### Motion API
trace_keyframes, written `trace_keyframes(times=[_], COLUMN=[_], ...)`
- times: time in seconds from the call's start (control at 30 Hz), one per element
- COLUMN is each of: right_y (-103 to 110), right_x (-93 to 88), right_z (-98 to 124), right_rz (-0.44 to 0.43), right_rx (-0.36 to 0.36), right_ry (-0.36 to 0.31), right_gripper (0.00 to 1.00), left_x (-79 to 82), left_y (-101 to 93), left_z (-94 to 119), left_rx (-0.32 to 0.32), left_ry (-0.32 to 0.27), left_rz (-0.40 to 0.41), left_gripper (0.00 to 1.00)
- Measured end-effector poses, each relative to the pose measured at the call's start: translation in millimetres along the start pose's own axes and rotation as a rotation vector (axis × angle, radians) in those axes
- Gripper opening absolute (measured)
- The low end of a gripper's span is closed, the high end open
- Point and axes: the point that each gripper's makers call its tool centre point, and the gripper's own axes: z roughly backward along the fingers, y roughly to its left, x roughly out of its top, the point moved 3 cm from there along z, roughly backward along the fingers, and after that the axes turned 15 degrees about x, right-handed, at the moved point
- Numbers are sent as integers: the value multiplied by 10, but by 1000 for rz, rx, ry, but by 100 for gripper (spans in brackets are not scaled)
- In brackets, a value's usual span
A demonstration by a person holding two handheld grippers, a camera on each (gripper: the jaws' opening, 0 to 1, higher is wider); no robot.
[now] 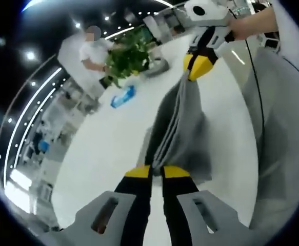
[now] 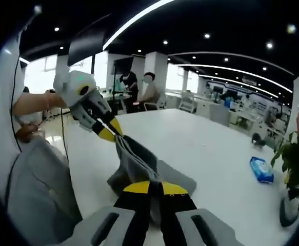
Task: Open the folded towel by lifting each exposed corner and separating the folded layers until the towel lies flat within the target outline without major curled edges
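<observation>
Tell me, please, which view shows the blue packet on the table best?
The right gripper view: the blue packet lies near and unobstructed on the white table, its flat top showing. In the left gripper view it is farther off, smaller and blurred, beside the potted plant.

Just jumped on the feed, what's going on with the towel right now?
A person is holding a grey towel up off the white table with both grippers. The left gripper is shut on one end and the right gripper on the other, so the cloth hangs bunched between them, part of it resting on the table. It is not yet spread flat.
</observation>
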Motion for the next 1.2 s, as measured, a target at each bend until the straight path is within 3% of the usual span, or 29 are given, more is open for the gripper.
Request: trace_keyframes(times=[0.4, 0.77, 1.2], right_y=[232, 433, 590], right_x=[-197, -404, -617], right_z=[133, 229, 239], right_rz=[-34, -68, -67], right_rx=[85, 136, 184], right_ry=[12, 68, 137], right_gripper=[2, 2, 2], left_x=[50, 71, 70], left_y=[-392, -811, -1165], left_z=[279, 450, 605], left_rx=[-82, -161, -255], left_ry=[30, 54, 89], left_rz=[11, 30, 39], left_gripper=[6, 6, 6])
